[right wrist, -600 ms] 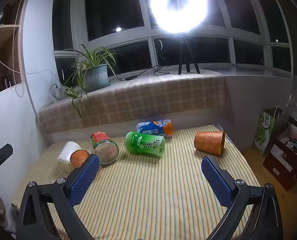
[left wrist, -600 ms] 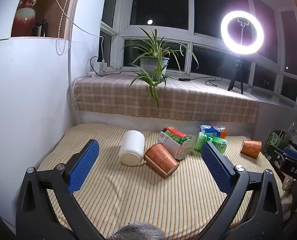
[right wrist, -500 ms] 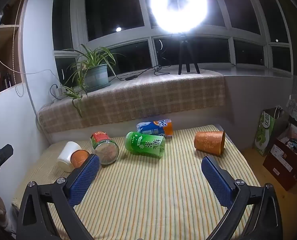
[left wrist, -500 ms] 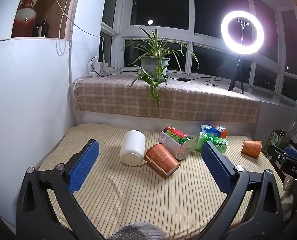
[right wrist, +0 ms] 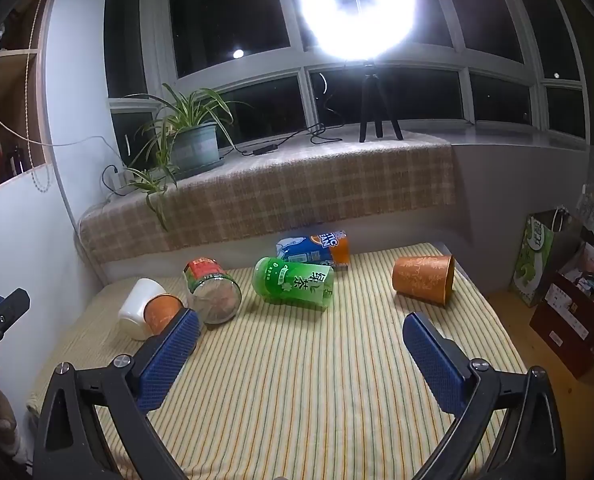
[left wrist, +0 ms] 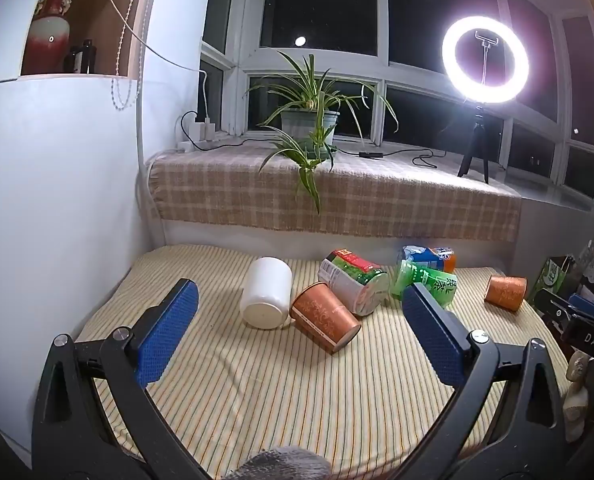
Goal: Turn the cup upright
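Observation:
Several cups lie on their sides on a striped cloth table [left wrist: 281, 392]. A white cup [left wrist: 265, 297] and an orange patterned cup [left wrist: 324, 317] lie ahead of my open, empty left gripper [left wrist: 301, 340]. A red-green cup [left wrist: 353, 286], a green cup [right wrist: 293, 285] and a blue-orange cup [right wrist: 315, 248] lie further back. Another orange cup [right wrist: 424, 278] lies at the right, beyond my open, empty right gripper [right wrist: 297, 354]. Both grippers hover above the table's near part.
A plaid-covered sill [left wrist: 337, 196] runs behind the table with a potted plant [left wrist: 309, 124] and a ring light on a tripod [left wrist: 484, 68]. A white wall [left wrist: 57, 200] stands at the left. Bags and boxes [right wrist: 565, 288] sit on the floor at the right.
The left gripper view has shifted very slightly; the cups sit a touch further right in it. Nothing was taken hold of.

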Demonstrator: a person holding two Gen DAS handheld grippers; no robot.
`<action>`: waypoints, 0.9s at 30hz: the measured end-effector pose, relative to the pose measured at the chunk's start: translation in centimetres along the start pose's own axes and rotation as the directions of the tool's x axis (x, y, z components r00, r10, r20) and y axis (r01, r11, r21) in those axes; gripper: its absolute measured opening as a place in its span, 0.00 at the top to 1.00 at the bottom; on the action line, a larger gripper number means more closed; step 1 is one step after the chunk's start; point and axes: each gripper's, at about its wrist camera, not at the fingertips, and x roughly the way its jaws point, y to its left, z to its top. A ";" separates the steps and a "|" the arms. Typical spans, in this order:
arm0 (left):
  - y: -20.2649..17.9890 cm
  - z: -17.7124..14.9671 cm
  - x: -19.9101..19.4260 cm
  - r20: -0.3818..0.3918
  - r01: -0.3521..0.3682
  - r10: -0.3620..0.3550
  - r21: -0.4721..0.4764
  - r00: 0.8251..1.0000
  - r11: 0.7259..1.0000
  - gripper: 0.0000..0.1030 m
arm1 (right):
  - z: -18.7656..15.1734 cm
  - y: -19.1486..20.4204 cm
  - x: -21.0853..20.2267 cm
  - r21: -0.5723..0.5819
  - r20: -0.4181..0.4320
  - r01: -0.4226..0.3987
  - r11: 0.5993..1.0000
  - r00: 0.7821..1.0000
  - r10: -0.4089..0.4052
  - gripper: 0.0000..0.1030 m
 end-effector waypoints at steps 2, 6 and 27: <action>0.0 0.0 0.0 0.001 0.000 0.000 0.002 1.000 1.000 0.00 | -0.1 0.0 0.1 0.003 -0.002 0.001 1.000 1.000 -0.001 0.00; 0.0 0.0 0.0 0.000 0.001 -0.001 0.000 1.000 1.000 0.00 | -0.1 -0.1 0.2 0.006 -0.005 0.001 1.000 1.000 -0.001 0.00; 0.0 -0.1 0.2 -0.004 0.002 -0.002 0.000 1.000 1.000 0.00 | -0.2 -0.2 0.4 0.011 -0.012 -0.001 1.000 1.000 0.002 0.00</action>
